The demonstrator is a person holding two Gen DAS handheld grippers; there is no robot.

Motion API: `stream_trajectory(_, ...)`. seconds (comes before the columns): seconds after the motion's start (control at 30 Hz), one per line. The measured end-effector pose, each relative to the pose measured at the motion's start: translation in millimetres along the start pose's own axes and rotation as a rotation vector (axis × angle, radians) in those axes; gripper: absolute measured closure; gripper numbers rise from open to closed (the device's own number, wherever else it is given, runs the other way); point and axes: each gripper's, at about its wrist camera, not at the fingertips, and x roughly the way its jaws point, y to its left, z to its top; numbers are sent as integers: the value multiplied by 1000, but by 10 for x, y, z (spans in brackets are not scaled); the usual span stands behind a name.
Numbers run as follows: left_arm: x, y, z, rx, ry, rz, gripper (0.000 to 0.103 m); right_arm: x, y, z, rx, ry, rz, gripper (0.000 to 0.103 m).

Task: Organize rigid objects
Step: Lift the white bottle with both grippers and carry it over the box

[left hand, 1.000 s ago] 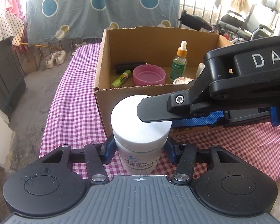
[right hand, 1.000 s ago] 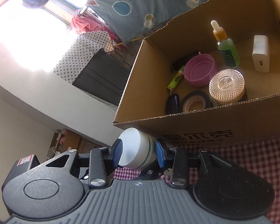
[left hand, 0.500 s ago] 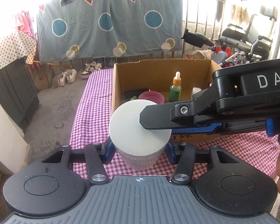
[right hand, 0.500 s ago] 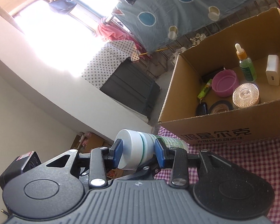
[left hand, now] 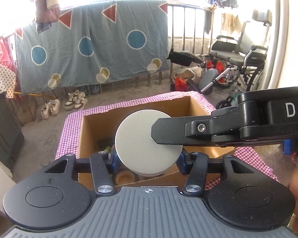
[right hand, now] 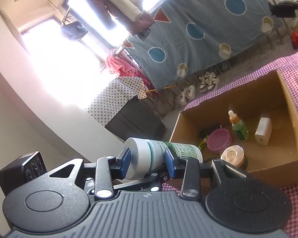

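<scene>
While you are carrying it up off the checked table [right hand: 296, 202], the cardboard box [left hand: 89, 130] is now sitting below the white jar [left hand: 147, 140]; both grippers' fingers [right hand: 124, 158] are clamping it part-closed, left gripper [left hand: 148, 162] on body, right gripper [right hand: 147, 161] on lid, ready for lowering in.

Harsh daylight blows out the windows [right hand: 55, 59]; sharp pictures, fisheye-bent edges.
</scene>
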Motion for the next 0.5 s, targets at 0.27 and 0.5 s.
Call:
stream_trajectory(0.27,566,-320,201,40,51,-97,51,-89,-595,355,55,-30,-95,62)
stream_trajectory(0.5,1050,-424,178,29,143,-144,51,104,-1072,478,97,8,-153,62)
